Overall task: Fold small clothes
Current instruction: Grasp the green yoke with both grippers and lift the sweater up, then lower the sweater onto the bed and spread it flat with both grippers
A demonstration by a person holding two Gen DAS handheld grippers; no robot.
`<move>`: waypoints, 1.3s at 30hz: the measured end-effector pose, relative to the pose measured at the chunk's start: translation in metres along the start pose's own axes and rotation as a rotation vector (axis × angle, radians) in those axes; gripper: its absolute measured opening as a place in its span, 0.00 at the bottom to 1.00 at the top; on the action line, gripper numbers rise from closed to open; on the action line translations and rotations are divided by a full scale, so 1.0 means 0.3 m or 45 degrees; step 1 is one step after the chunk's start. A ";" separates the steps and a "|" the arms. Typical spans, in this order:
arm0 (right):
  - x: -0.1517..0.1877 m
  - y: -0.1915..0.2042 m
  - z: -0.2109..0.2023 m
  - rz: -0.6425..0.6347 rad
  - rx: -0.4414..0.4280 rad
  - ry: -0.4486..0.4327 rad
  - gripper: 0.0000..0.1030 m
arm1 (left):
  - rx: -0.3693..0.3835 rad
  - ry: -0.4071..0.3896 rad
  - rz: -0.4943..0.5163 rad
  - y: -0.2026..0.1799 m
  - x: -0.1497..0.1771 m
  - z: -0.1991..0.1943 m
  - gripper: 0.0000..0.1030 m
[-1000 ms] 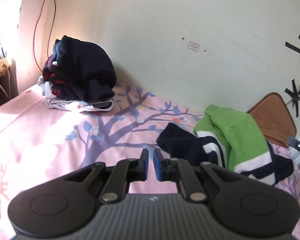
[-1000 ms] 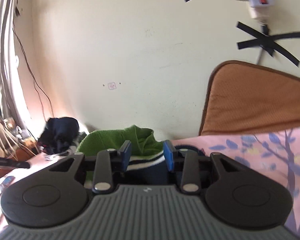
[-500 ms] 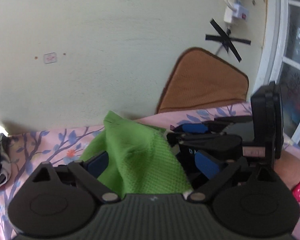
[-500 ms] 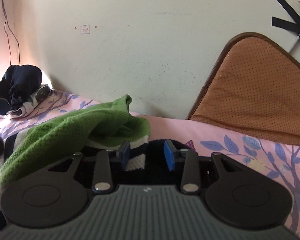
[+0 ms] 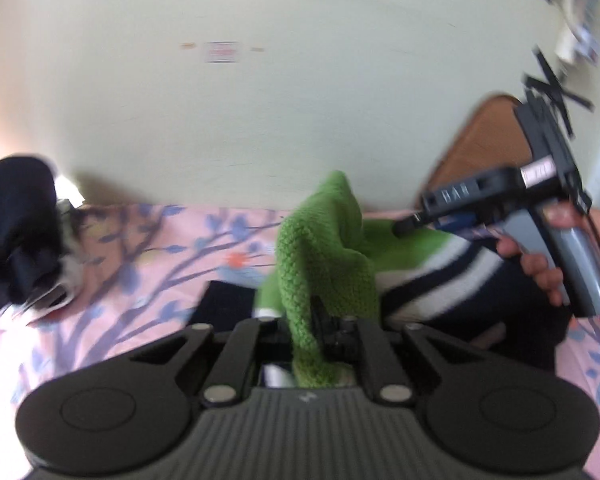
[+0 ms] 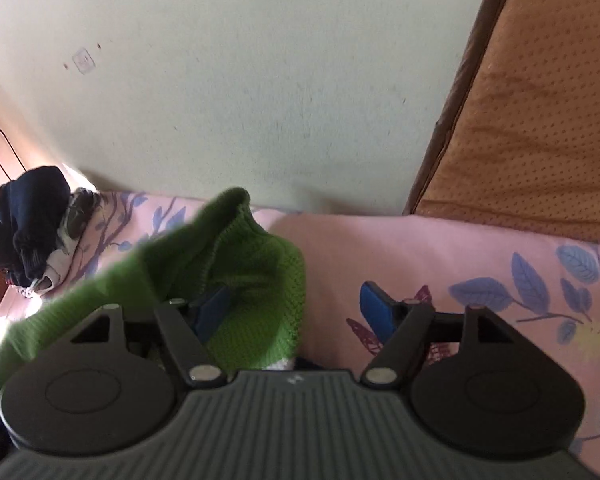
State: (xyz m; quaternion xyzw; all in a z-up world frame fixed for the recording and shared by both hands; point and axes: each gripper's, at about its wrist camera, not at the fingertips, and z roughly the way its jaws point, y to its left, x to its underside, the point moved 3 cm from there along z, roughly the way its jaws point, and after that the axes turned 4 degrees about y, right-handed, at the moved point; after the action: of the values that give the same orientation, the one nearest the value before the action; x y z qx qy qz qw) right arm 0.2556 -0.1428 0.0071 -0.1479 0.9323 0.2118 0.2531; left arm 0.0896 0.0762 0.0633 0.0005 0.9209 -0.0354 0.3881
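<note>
A small green knit sweater [image 5: 324, 256] with white and navy stripes lies bunched on the pink floral bedsheet [image 5: 148, 264]. My left gripper [image 5: 308, 332] is shut on a fold of its green fabric, which rises between the fingers. My right gripper [image 6: 296, 312] is open wide, with the green sweater [image 6: 240, 276] lying across its left finger [image 6: 212, 312] and the right finger over bare sheet. The right gripper also shows in the left wrist view [image 5: 500, 208], held by a hand at the sweater's far right side.
A pile of dark and white clothes [image 5: 16, 240] sits at the far left by the wall, also in the right wrist view [image 6: 32, 228]. A brown cushion [image 6: 532, 120] leans on the wall at the right. Pink sheet [image 6: 460, 256] lies right of the sweater.
My left gripper has closed on the green fabric and pulled it up. My right gripper has opened wider and moved in over the sweater's edge.
</note>
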 end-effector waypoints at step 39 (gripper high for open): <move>0.375 0.481 -1.678 -0.463 0.159 -1.214 0.06 | -0.027 -0.988 -0.056 0.019 -0.279 -1.117 0.06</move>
State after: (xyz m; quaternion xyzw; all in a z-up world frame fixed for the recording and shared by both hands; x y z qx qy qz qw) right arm -0.0990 -0.2733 0.3870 -0.1792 0.6833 0.1522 0.6912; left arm -0.0913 0.1061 0.3560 -0.0367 0.7057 -0.0318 0.7068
